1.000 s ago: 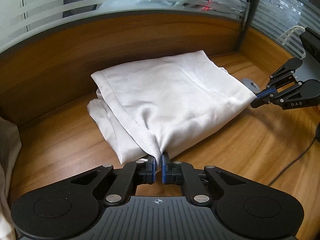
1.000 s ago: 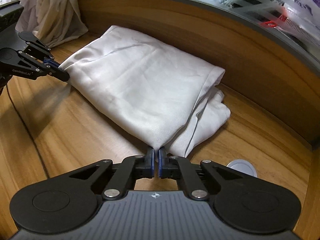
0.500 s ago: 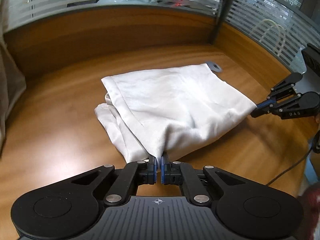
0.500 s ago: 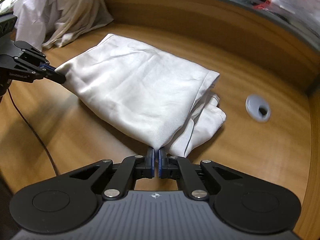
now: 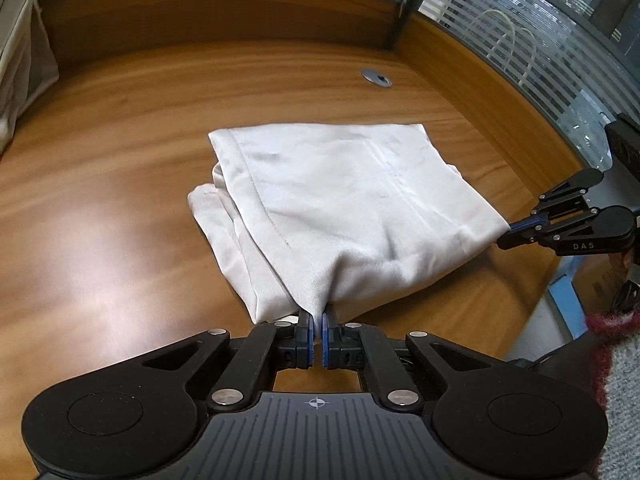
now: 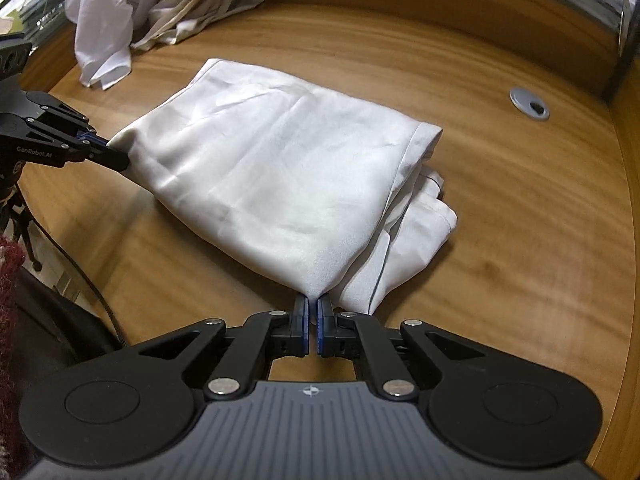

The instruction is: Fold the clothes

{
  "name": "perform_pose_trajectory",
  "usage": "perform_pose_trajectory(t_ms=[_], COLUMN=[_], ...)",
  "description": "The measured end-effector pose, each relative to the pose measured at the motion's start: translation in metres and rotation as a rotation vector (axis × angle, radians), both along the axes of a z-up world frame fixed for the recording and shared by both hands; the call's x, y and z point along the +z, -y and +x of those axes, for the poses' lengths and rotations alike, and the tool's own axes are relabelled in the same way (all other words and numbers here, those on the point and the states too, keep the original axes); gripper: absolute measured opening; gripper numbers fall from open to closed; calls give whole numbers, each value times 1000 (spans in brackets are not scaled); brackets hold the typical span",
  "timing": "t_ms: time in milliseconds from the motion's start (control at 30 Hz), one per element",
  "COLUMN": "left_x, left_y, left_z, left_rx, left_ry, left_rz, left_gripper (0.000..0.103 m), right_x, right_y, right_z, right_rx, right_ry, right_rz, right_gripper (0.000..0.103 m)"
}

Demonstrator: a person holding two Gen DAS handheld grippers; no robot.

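Note:
A folded white garment lies on the wooden table; it also shows in the right wrist view. My left gripper is shut on its near corner. My right gripper is shut on the other near corner and shows at the right of the left wrist view. The left gripper shows at the left of the right wrist view. The cloth is stretched between the two grippers, with loose layers bunched under its far side.
A pile of white and cream clothes lies at the table's far left. A grey cable grommet sits in the table, also in the left wrist view. A wooden wall and frosted glass panels bound the table.
Both grippers have pulled the garment back from the far wall toward the table's near edge. The grommet, once hidden by the cloth, now lies uncovered beyond it.

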State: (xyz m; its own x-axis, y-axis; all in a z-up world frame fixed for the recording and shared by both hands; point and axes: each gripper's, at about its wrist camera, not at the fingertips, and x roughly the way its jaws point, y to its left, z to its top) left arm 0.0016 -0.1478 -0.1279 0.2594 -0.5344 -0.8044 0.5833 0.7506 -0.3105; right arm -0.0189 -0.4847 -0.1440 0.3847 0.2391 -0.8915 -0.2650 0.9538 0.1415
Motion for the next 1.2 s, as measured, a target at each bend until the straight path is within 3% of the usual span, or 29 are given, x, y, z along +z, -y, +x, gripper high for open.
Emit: perform_pose_trajectory(t_ms=[200, 267, 333, 533, 900, 1100, 1200], left_x=[1, 5, 12, 19, 16, -4, -11], left_y=[0, -4, -10, -18, -16, -16, -19], left_z=[6, 6, 7, 18, 63, 81, 89], left_rx=[56, 77, 101, 175, 206, 214, 228], left_ry=[-28, -21, -5, 35, 13, -56, -98], left_rz=[-17, -25, -27, -22, -44, -45, -67], left_gripper=[10, 16, 35, 47, 55, 58, 59], right_x=[-2, 2, 7, 33, 53, 47, 42], right_y=[-1, 1, 4, 11, -28, -52, -66], right_z=[-11, -9, -6, 11, 111, 168, 190], right_rx=[12, 11, 7, -7, 258, 375, 428], right_ry=[-16, -18, -18, 22, 67, 42, 21], right_rz=[-21, -25, -27, -10, 57, 84, 104], right_gripper=[8, 16, 28, 46, 49, 50, 60])
